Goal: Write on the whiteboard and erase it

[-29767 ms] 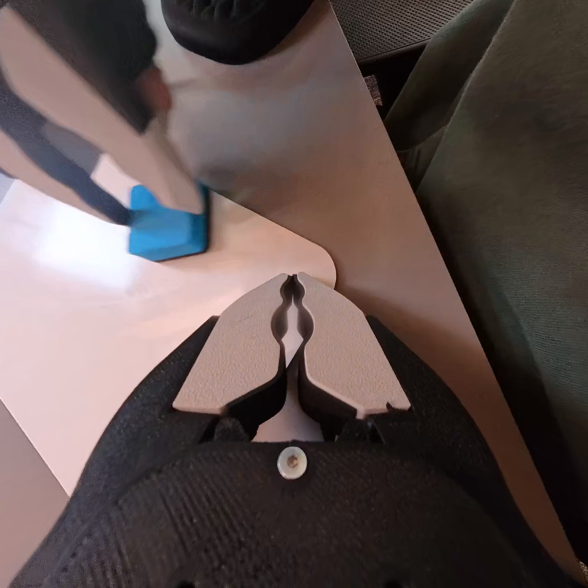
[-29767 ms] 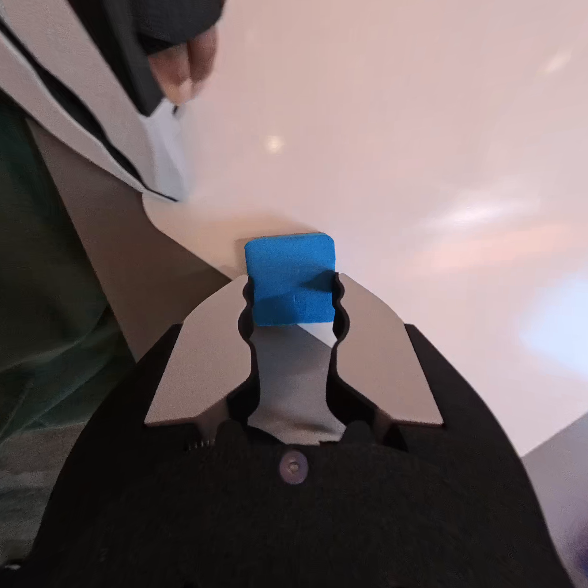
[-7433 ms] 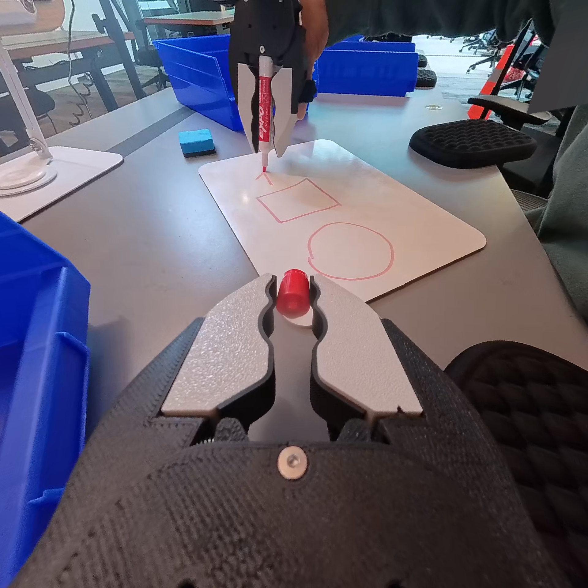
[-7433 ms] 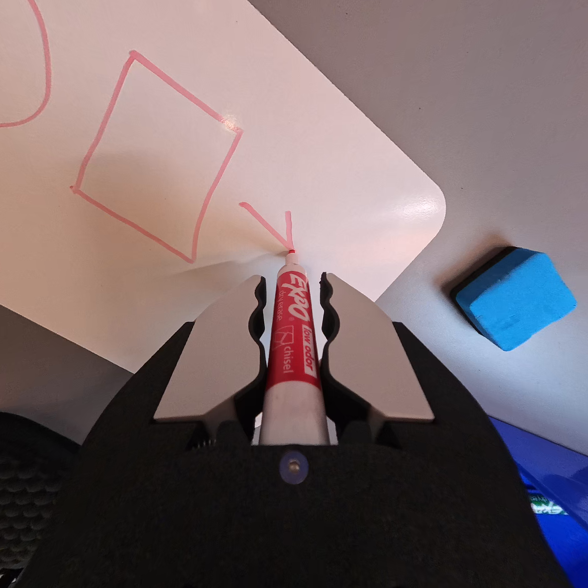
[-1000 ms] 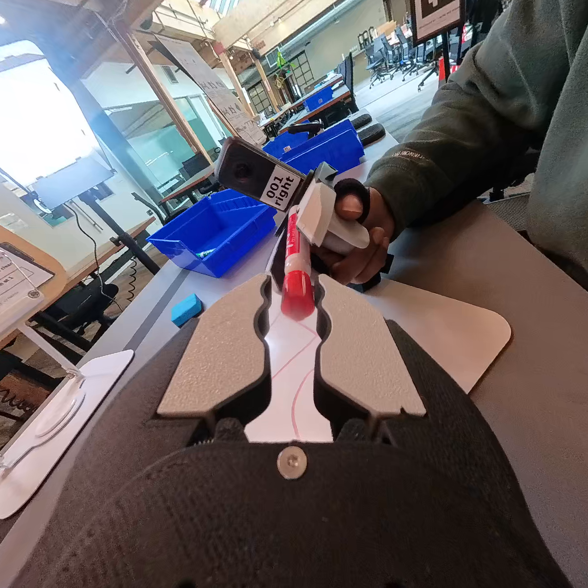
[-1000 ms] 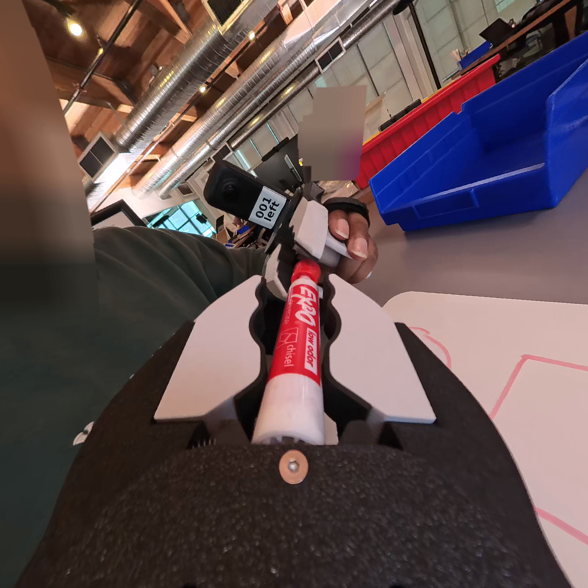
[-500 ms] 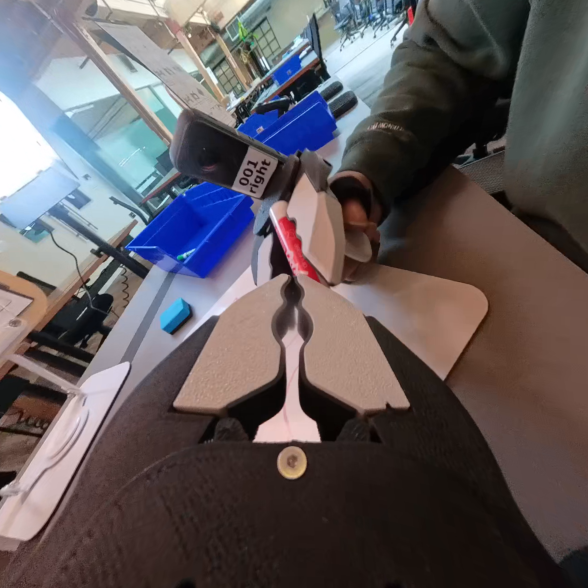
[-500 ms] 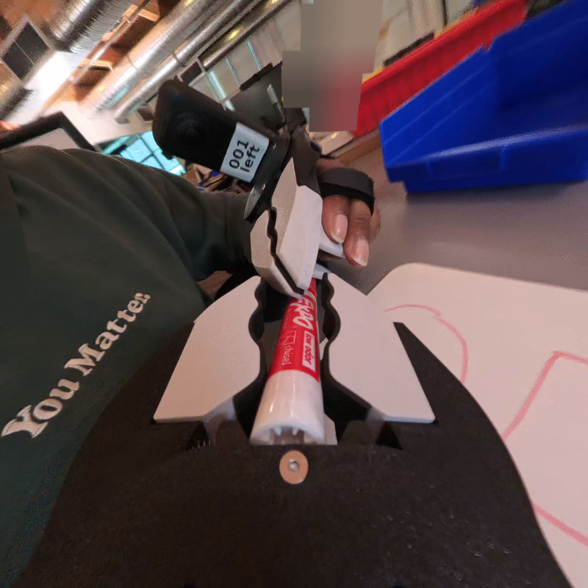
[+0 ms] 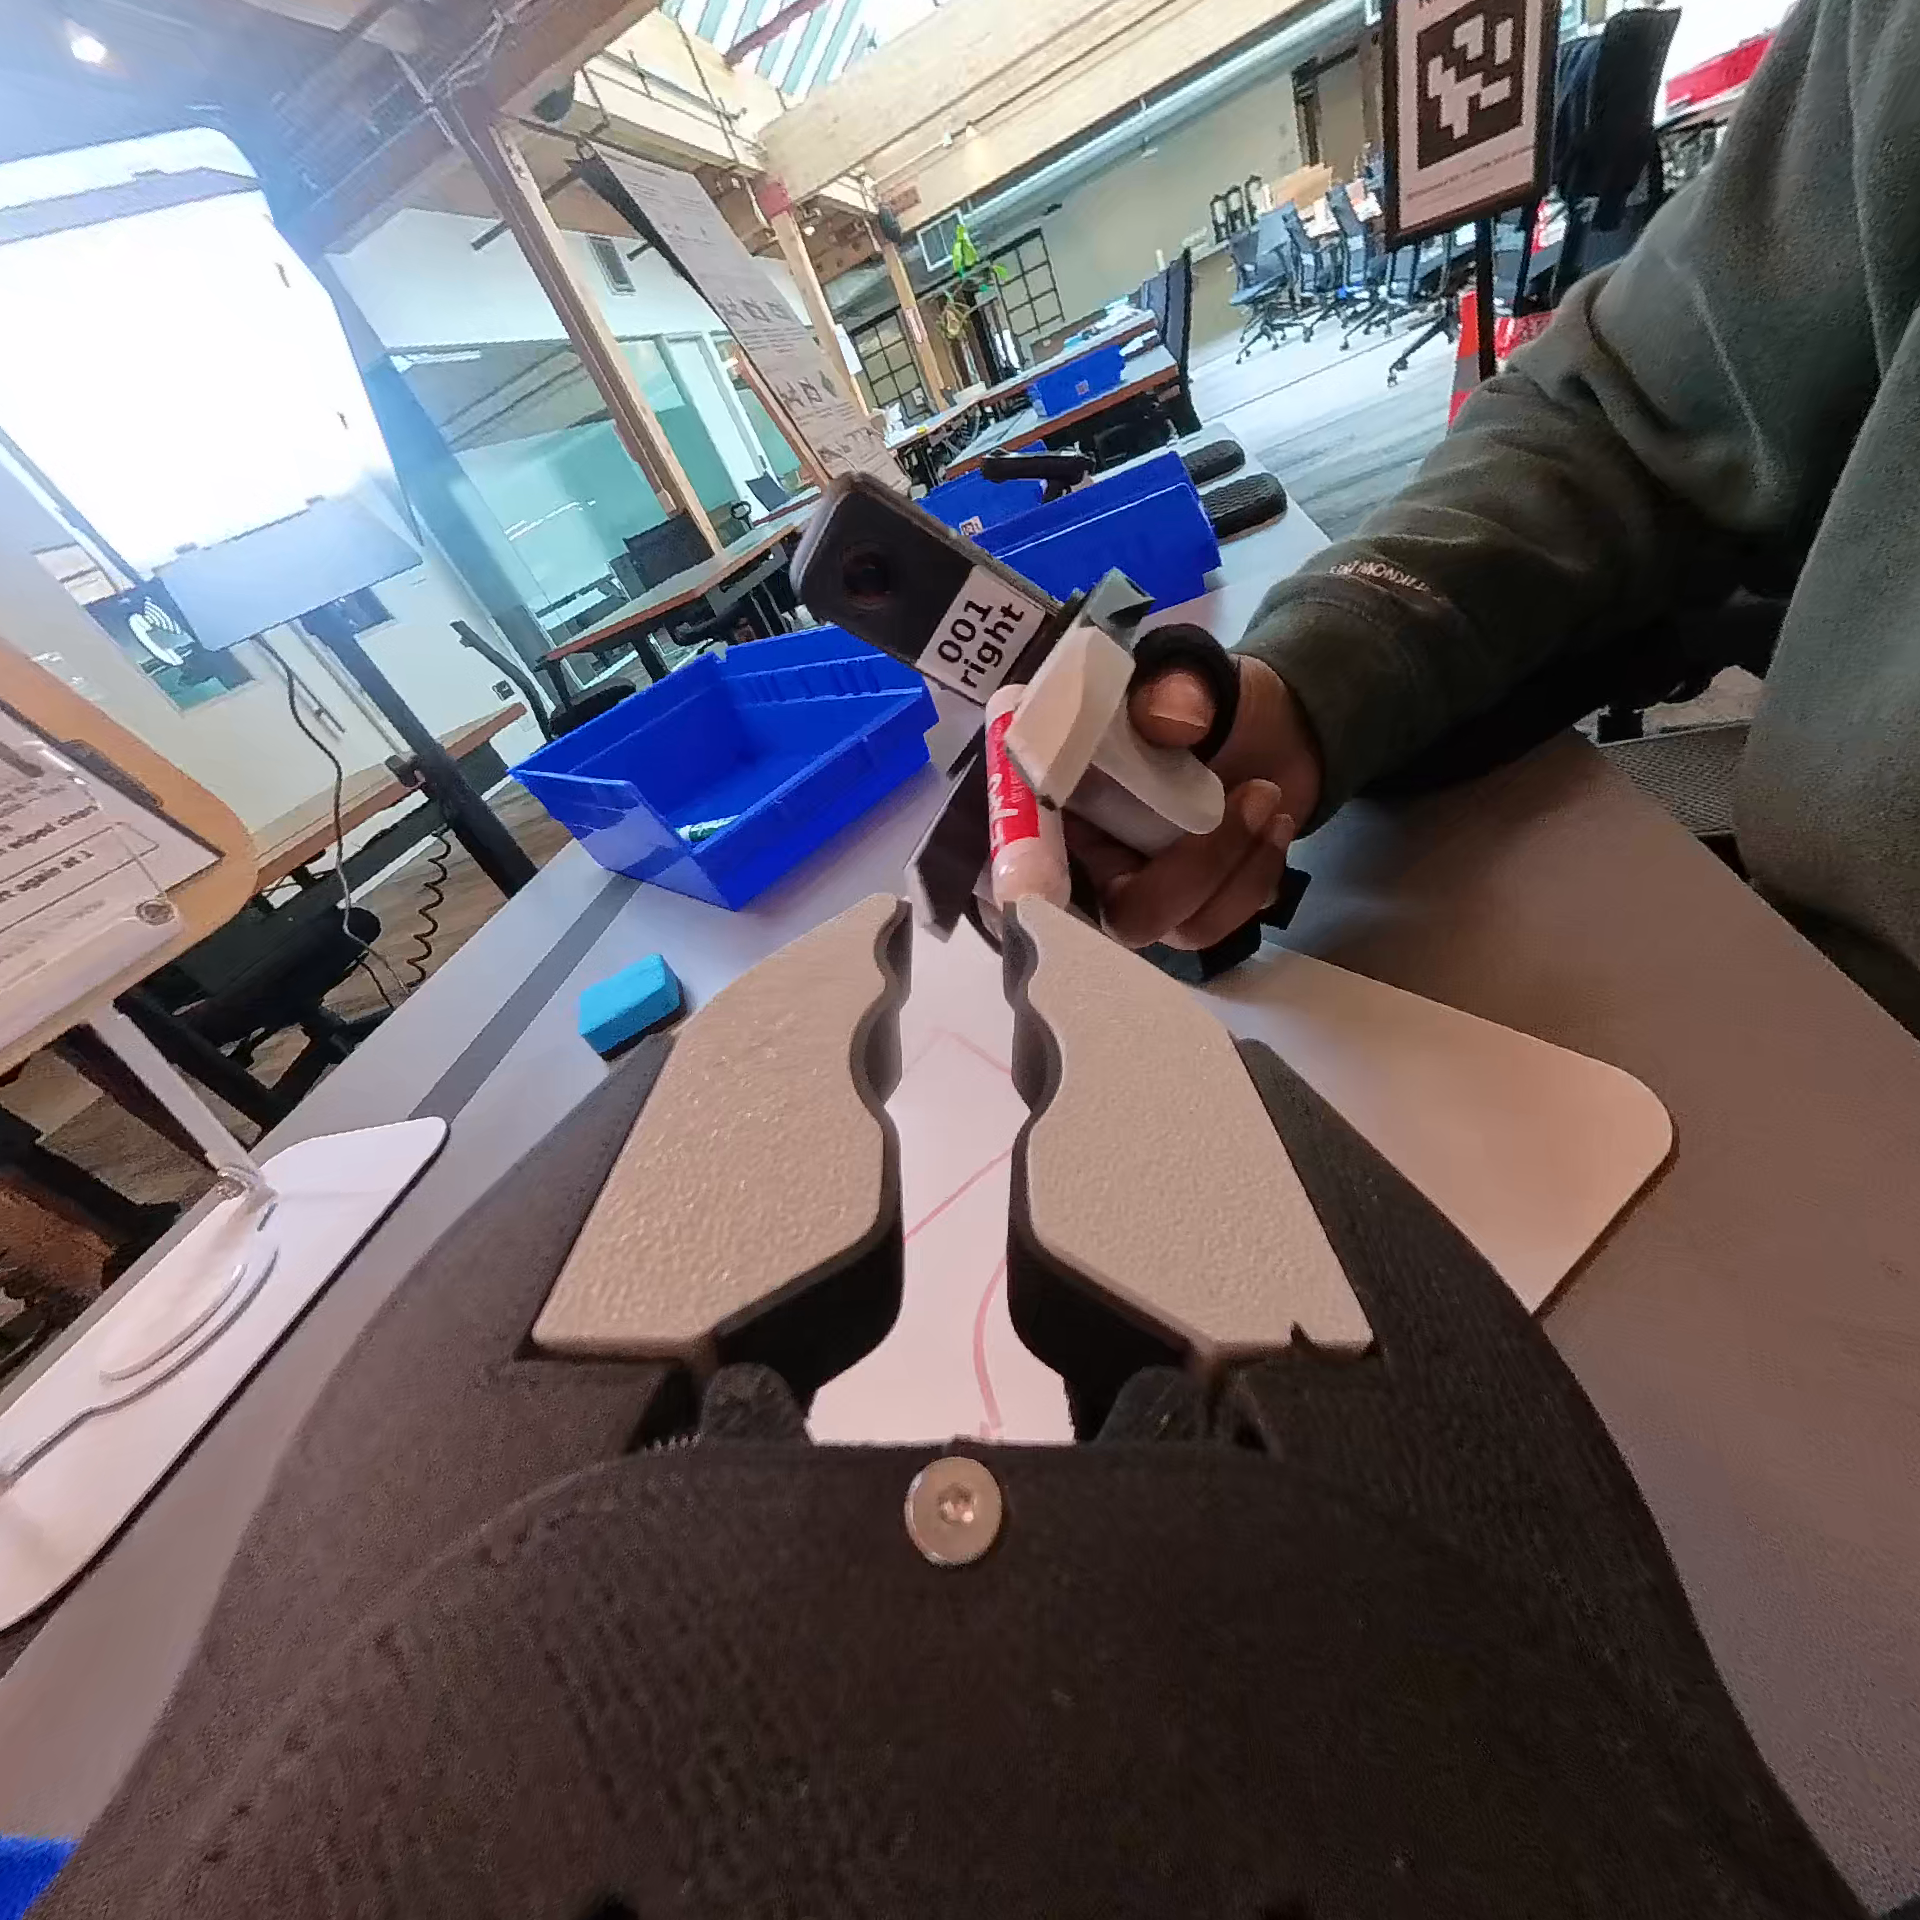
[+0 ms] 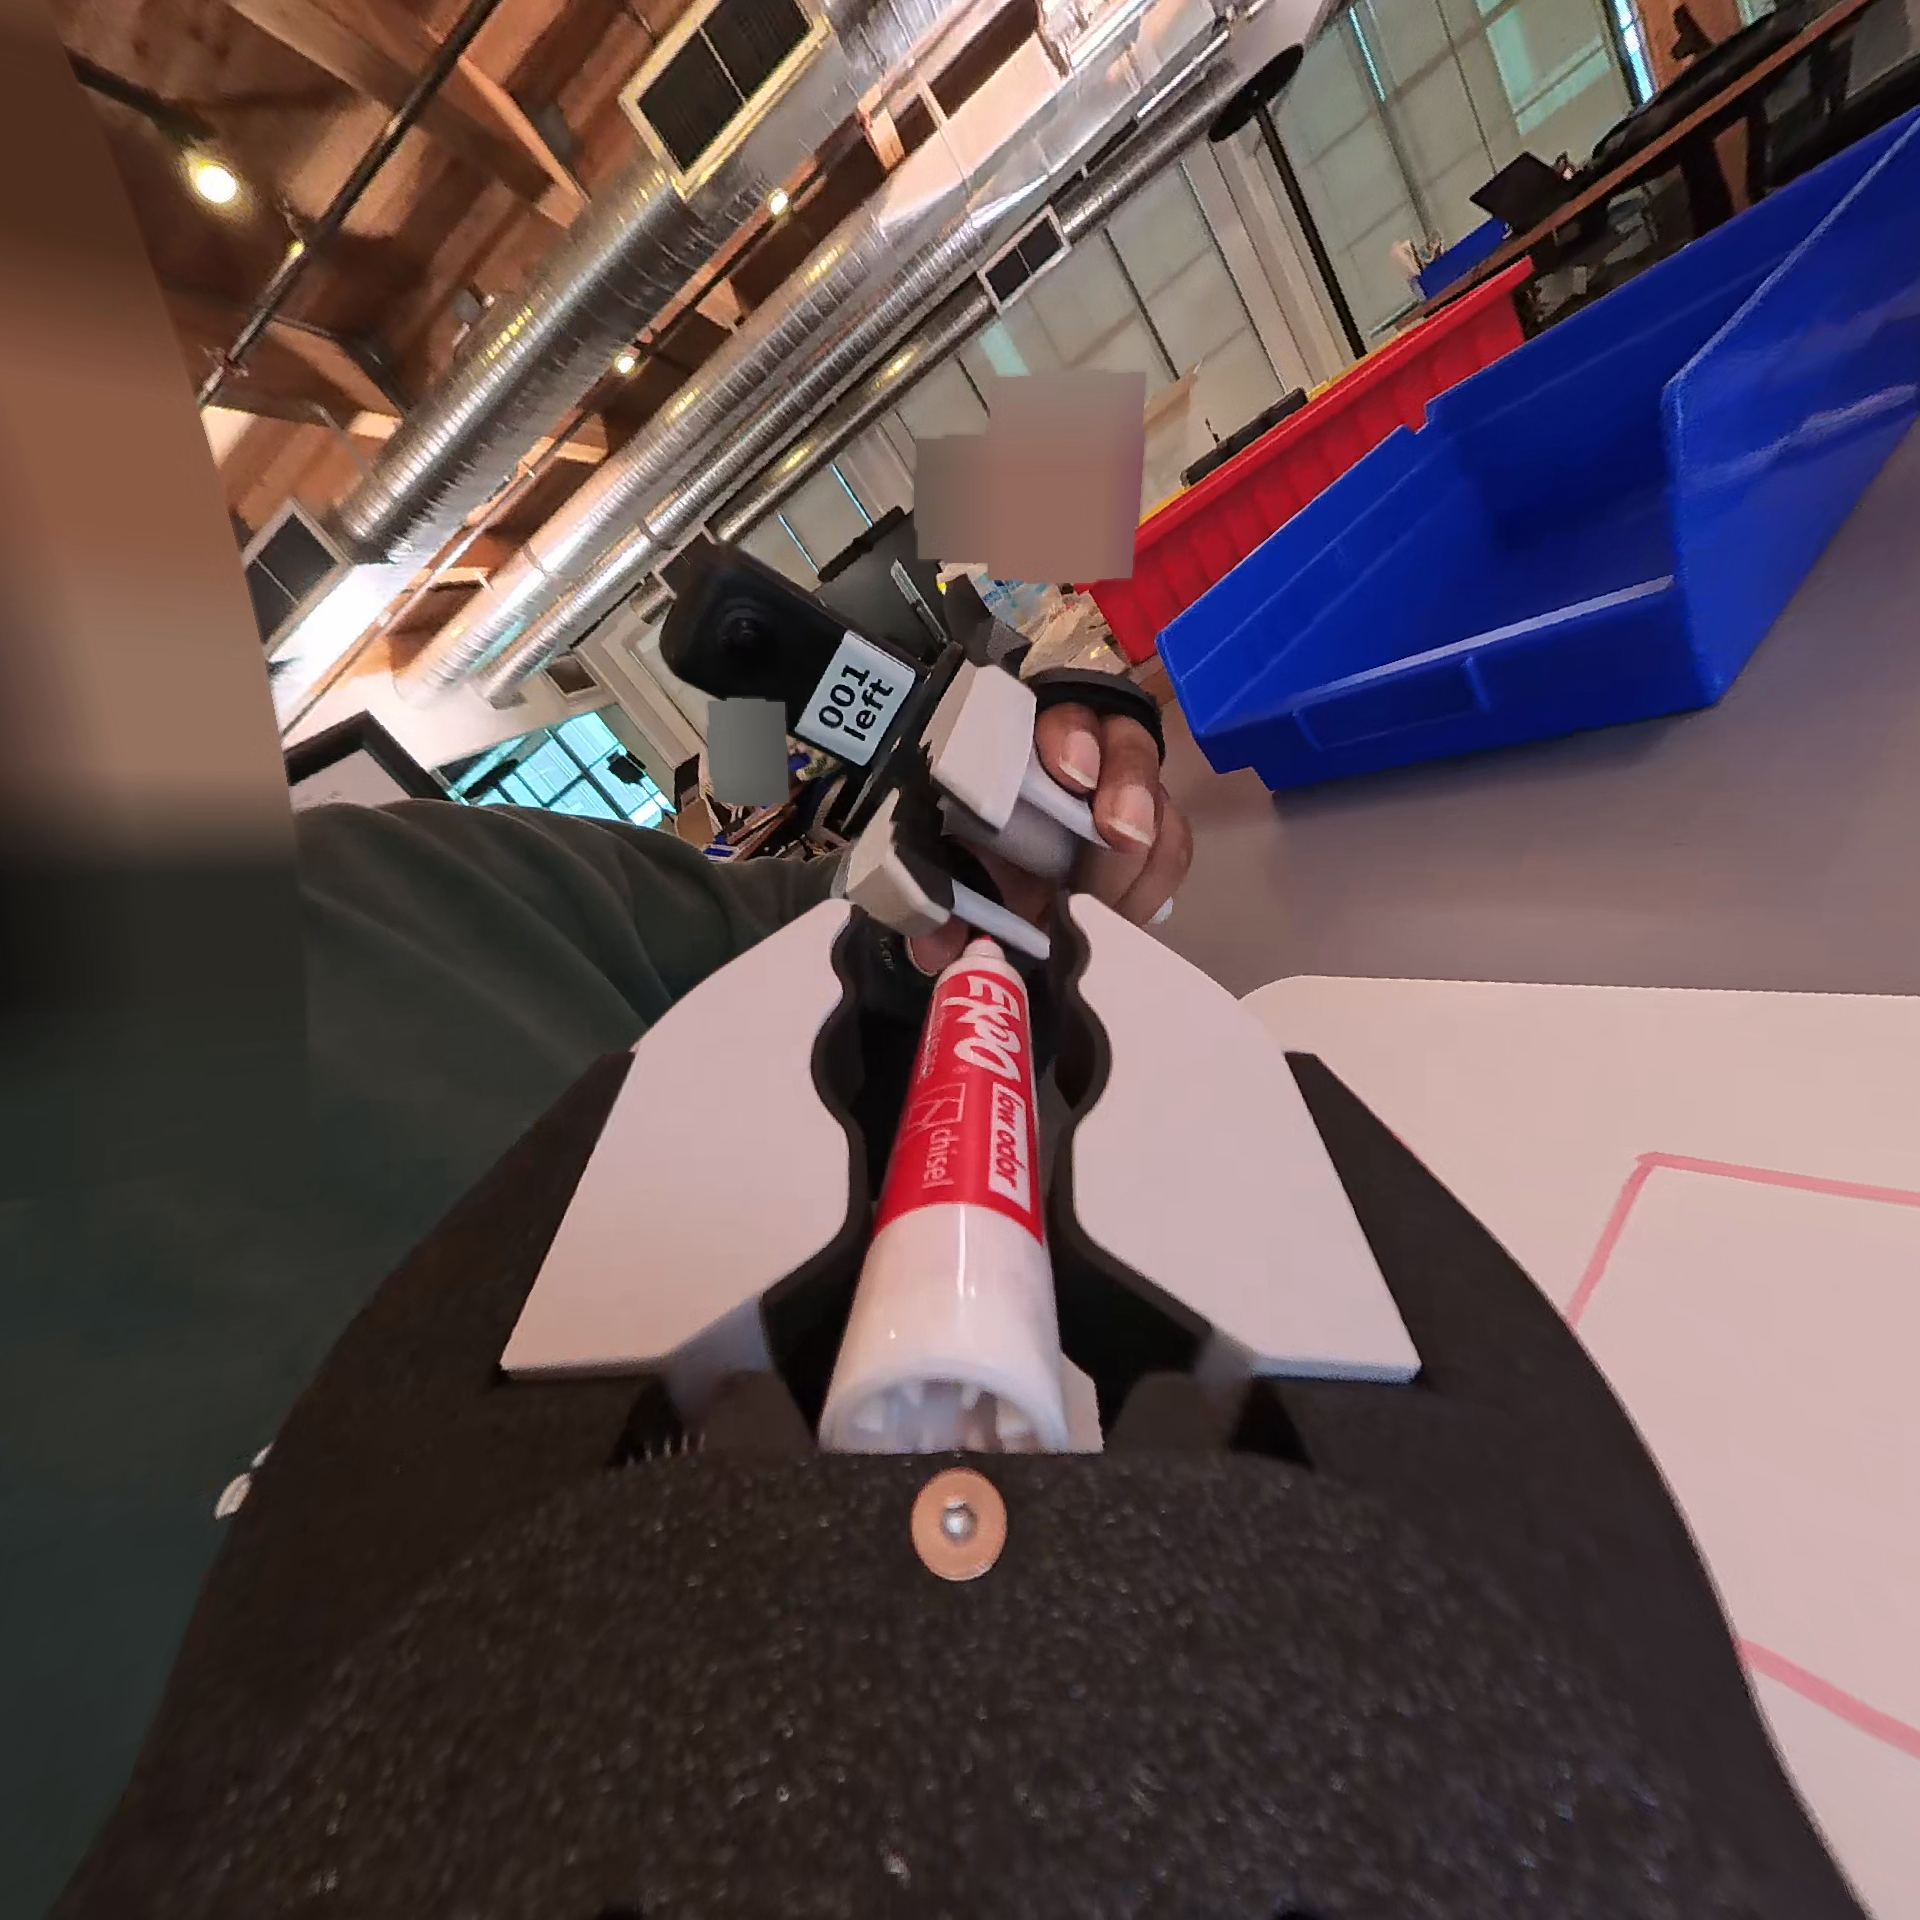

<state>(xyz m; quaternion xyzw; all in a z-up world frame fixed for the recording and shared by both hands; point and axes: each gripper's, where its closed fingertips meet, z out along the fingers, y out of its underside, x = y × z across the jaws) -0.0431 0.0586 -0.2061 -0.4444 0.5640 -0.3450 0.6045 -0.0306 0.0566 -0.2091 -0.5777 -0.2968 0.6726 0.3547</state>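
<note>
The flat rounded-corner whiteboard (image 9: 1455, 1122) is white with thin pink-red lines across it. Beyond its far edge, the small foam eraser block (image 9: 629, 1003) is light blue, and the open plastic bin (image 9: 727, 769) past that is deep blue. Above the board, the cylindrical marker (image 10: 961, 1174) has a white barrel wrapped in a red label. Both grippers have pale grey fingers (image 9: 748, 1143) on textured black bodies. The table (image 9: 1714, 1455) under the board is plain grey.

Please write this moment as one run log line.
phase: capping done | right gripper: shut on red marker | left gripper: open, empty | whiteboard: drawings unerased
</note>
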